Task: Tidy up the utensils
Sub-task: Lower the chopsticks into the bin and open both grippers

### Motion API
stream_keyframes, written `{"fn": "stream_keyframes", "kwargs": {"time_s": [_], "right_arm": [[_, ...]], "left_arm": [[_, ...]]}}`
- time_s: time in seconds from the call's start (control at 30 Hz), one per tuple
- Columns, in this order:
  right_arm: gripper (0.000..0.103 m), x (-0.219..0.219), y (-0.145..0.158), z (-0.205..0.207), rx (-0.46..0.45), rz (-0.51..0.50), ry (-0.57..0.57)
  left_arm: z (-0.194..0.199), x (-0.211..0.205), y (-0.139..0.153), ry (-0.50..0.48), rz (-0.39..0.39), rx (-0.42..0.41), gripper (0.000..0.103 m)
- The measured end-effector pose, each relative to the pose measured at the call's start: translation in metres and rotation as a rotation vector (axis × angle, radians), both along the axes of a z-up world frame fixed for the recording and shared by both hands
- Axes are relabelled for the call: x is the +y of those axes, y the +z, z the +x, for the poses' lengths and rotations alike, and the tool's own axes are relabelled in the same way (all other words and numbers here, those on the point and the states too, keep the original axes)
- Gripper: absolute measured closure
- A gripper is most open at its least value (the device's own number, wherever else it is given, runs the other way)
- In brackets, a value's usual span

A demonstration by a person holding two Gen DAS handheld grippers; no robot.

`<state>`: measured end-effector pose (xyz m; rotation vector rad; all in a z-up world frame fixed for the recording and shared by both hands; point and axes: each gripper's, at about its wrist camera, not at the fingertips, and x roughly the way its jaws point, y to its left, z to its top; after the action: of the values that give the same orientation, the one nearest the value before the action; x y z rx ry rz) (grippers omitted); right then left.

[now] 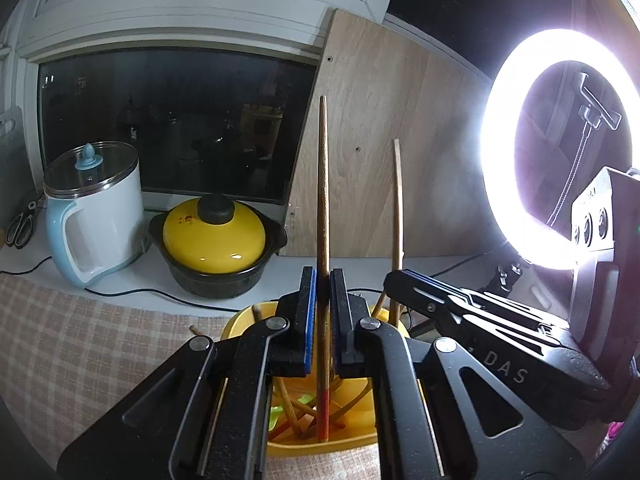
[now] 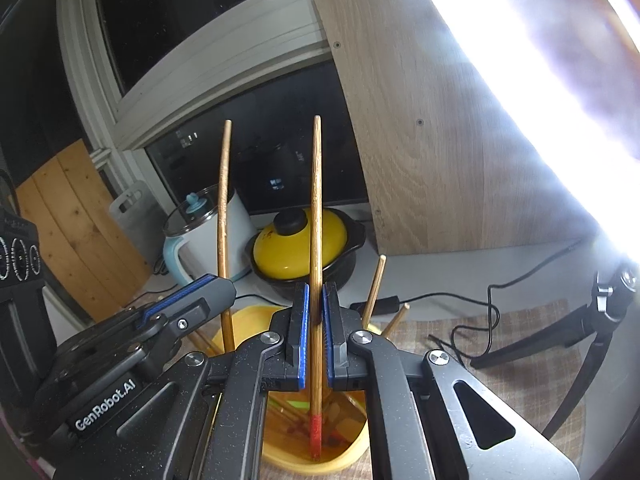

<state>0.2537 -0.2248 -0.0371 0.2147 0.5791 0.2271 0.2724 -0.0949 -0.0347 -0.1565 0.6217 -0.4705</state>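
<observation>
A yellow utensil holder [image 1: 248,320] stands on the checked cloth under both grippers and shows in the right wrist view [image 2: 352,448] too; several wooden chopsticks lie in it. My left gripper [image 1: 323,280] is shut on a dark wooden chopstick [image 1: 323,184] with a red lower end, held upright with that end down in the holder. My right gripper [image 2: 316,296] is shut on a lighter chopstick [image 2: 316,208], also red at its lower end, upright in the holder. Each gripper and its chopstick shows in the other's view: the right one [image 1: 396,276] and the left one [image 2: 224,288].
A yellow-lidded black pot [image 1: 216,236] and a white and blue electric kettle [image 1: 94,216] stand behind the holder by the window. A wooden board [image 1: 384,140] leans at the back. A lit ring light [image 1: 560,148] on a tripod [image 2: 568,328] stands right, with cables. Scissors [image 1: 20,226] lie far left.
</observation>
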Motion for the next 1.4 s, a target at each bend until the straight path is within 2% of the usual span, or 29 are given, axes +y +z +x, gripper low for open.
{"fn": "stream_keyframes", "kwargs": {"time_s": [0.33, 0.4, 0.47, 0.5, 0.53, 0.73, 0.77, 0.8, 0.87, 1.07, 1.13, 1.2, 1.3, 1.33, 1.4], "right_arm": [[0.098, -0.004, -0.006, -0.006, 0.043, 0.024, 0.009], [0.097, -0.005, -0.006, -0.008, 0.046, 0.02, 0.004], [0.089, -0.006, -0.005, -0.012, 0.045, 0.019, 0.007], [0.077, -0.005, -0.005, -0.014, 0.044, 0.017, 0.008], [0.07, -0.005, -0.004, -0.016, 0.04, 0.016, 0.008], [0.07, -0.005, -0.005, -0.033, 0.037, 0.023, 0.008], [0.07, -0.004, -0.004, -0.037, 0.036, 0.028, 0.009], [0.07, -0.005, -0.004, -0.039, 0.036, 0.029, 0.009], [0.07, -0.003, -0.004, -0.045, 0.038, 0.03, 0.009], [0.068, -0.001, -0.005, -0.067, 0.037, 0.029, 0.006], [0.053, -0.002, -0.004, -0.076, 0.031, 0.031, 0.004], [0.051, -0.003, -0.003, -0.086, 0.014, 0.022, -0.009], [0.049, -0.007, -0.003, -0.098, 0.012, 0.028, -0.022], [0.046, -0.009, -0.002, -0.103, 0.014, 0.035, -0.029], [0.039, -0.011, -0.001, -0.11, 0.015, 0.043, -0.043]], "left_arm": [[-0.011, 0.011, 0.003, 0.006, 0.033, 0.006, 0.098], [-0.014, 0.015, 0.005, 0.008, 0.033, 0.003, 0.093], [-0.018, 0.018, 0.006, 0.012, 0.029, 0.001, 0.089], [-0.02, 0.02, 0.007, 0.013, 0.027, 0.001, 0.088], [-0.021, 0.021, 0.007, 0.015, 0.028, 0.0, 0.088], [-0.037, 0.026, 0.012, 0.017, 0.049, -0.011, 0.087], [-0.04, 0.026, 0.013, 0.017, 0.053, -0.013, 0.083], [-0.043, 0.027, 0.013, 0.018, 0.055, -0.015, 0.073], [-0.051, 0.028, 0.016, 0.021, 0.058, -0.024, 0.065], [-0.071, 0.032, 0.021, 0.018, 0.072, -0.03, 0.065], [-0.079, 0.034, 0.022, 0.021, 0.07, -0.03, 0.062], [-0.087, 0.037, 0.023, 0.025, 0.075, -0.037, 0.052], [-0.1, 0.04, 0.025, 0.034, 0.094, -0.049, 0.043], [-0.104, 0.04, 0.026, 0.037, 0.098, -0.051, 0.042], [-0.113, 0.042, 0.028, 0.041, 0.108, -0.057, 0.033]]}}
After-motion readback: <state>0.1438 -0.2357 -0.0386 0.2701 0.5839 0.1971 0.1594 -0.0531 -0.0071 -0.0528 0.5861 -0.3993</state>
